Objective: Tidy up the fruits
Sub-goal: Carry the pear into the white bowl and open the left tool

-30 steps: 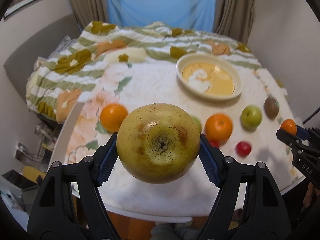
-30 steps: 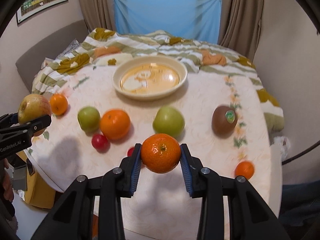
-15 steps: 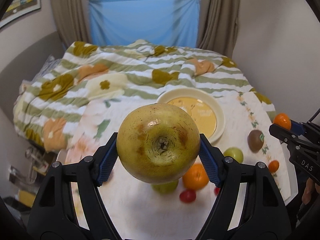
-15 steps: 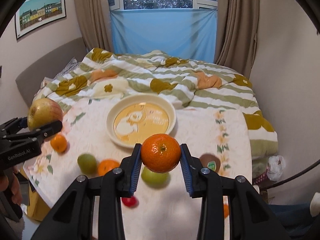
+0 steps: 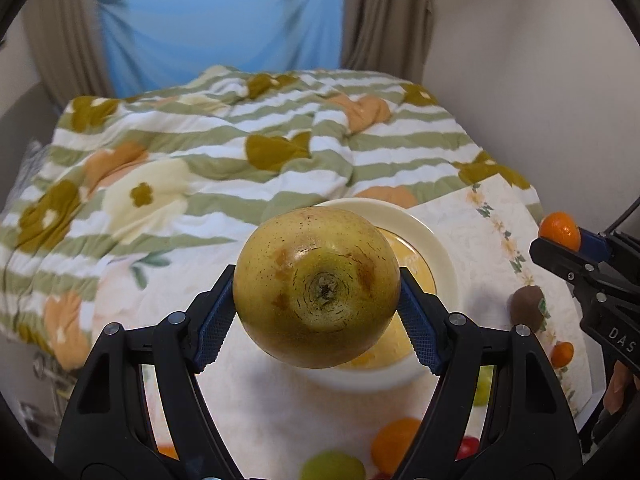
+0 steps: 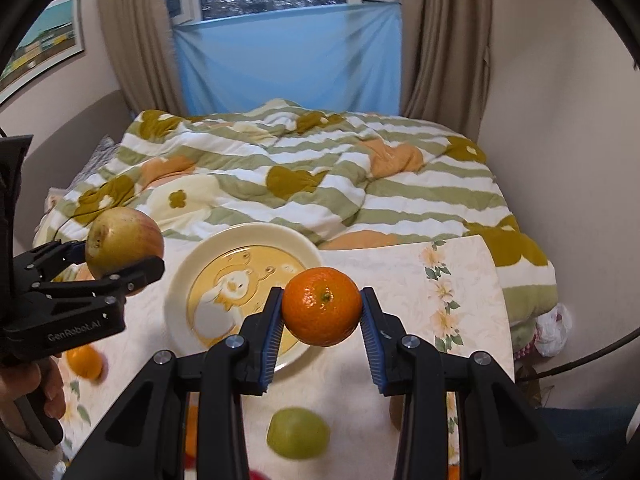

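Holding fruit aloft above the round cream plate [image 6: 308,250] for deposit: left gripper [image 5: 317,312] pinches the large yellow-green apple [image 5: 316,292]; right gripper [image 6: 322,320] pinches the small orange mandarin [image 6: 321,306]

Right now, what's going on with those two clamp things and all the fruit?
A person is sorting fruit with a handheld gripper in each hand. The left gripper is clamped on a big yellow apple, and the right gripper on an orange. Both fruits are in the air over or near the plate, which has no fruit in it yet. More fruit lies on the table, including a green apple and a kiwi.
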Demonstrator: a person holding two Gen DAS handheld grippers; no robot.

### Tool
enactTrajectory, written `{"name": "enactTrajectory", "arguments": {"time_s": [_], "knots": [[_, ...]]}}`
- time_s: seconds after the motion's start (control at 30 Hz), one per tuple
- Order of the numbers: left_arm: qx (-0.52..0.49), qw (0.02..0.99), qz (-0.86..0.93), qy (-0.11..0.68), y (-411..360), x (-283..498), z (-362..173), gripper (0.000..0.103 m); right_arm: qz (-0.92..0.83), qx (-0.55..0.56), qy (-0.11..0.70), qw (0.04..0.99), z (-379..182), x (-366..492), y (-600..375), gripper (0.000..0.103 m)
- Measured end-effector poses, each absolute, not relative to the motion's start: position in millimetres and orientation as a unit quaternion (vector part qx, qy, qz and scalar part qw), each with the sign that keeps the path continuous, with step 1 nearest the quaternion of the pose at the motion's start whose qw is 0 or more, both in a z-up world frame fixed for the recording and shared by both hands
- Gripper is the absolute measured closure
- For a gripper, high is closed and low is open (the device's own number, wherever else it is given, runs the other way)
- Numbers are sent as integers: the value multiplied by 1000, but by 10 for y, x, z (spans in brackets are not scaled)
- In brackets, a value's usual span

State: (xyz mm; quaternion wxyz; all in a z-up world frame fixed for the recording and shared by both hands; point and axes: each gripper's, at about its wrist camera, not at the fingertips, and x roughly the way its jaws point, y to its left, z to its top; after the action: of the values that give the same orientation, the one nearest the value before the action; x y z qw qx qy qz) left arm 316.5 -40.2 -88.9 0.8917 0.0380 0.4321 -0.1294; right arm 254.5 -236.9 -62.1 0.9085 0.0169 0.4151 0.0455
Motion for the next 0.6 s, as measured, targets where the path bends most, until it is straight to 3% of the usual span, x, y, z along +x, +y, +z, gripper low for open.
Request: {"name": "enactTrajectory", "arguments": {"time_s": [0.6], "knots": [[111, 846, -201, 481, -887, 3953, -1681, 20, -31, 47, 450, 891, -954, 2841, -2542, 69]]}}
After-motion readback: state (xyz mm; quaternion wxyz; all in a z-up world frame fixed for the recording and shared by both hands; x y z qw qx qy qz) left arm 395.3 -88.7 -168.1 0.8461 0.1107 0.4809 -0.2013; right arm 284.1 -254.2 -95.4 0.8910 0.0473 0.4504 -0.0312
